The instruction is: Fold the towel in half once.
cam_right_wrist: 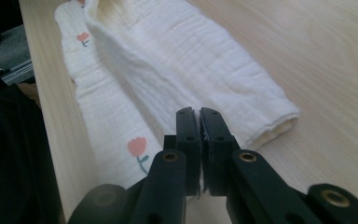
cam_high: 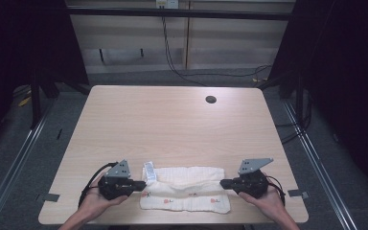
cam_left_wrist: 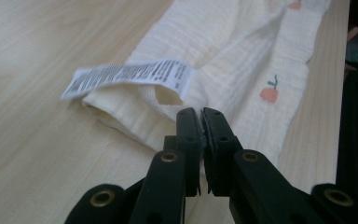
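A cream muslin cloth with small pink flower prints lies folded in a long strip near the table's front edge. A white care label sticks out at its left end. My left gripper is at that end, its jaws pressed together on a raised fold of the cloth just below the label. My right gripper is at the other end, jaws likewise closed on the cloth's middle ridge. In each gripper view, the left gripper and the right gripper show only a thin slit between the pads.
The wooden table stretches bare beyond the cloth, with a round cable hole at the back right. The cloth's near edge lies close to the table's front edge. Cables run over the floor behind the table.
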The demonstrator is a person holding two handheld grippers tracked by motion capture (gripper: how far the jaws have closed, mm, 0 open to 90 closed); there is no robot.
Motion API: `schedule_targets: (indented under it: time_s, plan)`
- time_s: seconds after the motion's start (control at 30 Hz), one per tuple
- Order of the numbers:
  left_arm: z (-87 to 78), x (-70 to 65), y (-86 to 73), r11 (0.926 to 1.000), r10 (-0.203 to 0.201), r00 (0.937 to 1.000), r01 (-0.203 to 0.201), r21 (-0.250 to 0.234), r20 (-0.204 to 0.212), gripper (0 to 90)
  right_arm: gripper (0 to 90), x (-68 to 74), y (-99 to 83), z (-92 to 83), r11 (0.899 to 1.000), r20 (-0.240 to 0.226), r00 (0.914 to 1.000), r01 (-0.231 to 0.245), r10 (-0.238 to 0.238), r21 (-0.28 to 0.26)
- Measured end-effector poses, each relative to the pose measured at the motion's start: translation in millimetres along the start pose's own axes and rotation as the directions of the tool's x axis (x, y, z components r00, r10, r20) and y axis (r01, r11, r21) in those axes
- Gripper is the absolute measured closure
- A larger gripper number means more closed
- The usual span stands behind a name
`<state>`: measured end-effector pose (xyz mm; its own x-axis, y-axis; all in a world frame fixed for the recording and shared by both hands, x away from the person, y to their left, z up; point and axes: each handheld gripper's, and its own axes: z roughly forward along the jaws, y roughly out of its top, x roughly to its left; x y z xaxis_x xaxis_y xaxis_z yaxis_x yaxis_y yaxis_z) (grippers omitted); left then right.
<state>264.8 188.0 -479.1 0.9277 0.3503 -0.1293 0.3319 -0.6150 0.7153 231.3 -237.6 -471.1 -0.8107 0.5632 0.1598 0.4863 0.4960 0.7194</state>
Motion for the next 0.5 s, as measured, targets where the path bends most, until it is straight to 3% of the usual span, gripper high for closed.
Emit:
schedule_targets:
  time_s: [0.13, 0.17, 0.27, 0.5]
  plan:
    - [2.3, -3.8, -2.1, 0.9999, -0.004, 1.0000, 0.004, 0.016, 0.000, 83.2, 86.1, 2.0, -2.7, 1.4, 1.000, -0.002, 1.0000, 0.002, -0.002, 0.012]
    - [2.6, -7.7, -5.0, 0.9995, -0.006, 1.0000, 0.006, 0.032, -0.001, 82.6, 85.7, 4.2, -5.6, 0.9, 1.000, 0.021, 0.9997, 0.012, -0.012, 0.027]
    - [2.5, -12.8, -9.5, 0.9992, 0.003, 1.0000, -0.003, 0.039, 0.004, 80.1, 84.3, 7.0, -10.2, -0.8, 0.999, 0.024, 0.9997, 0.008, -0.009, 0.037]
    - [-6.9, -16.6, -10.6, 0.9999, 0.001, 0.9995, -0.002, 0.013, 0.031, 78.1, 80.9, 11.4, -14.7, -4.5, 0.999, 0.017, 0.9998, -0.004, 0.004, 0.038]
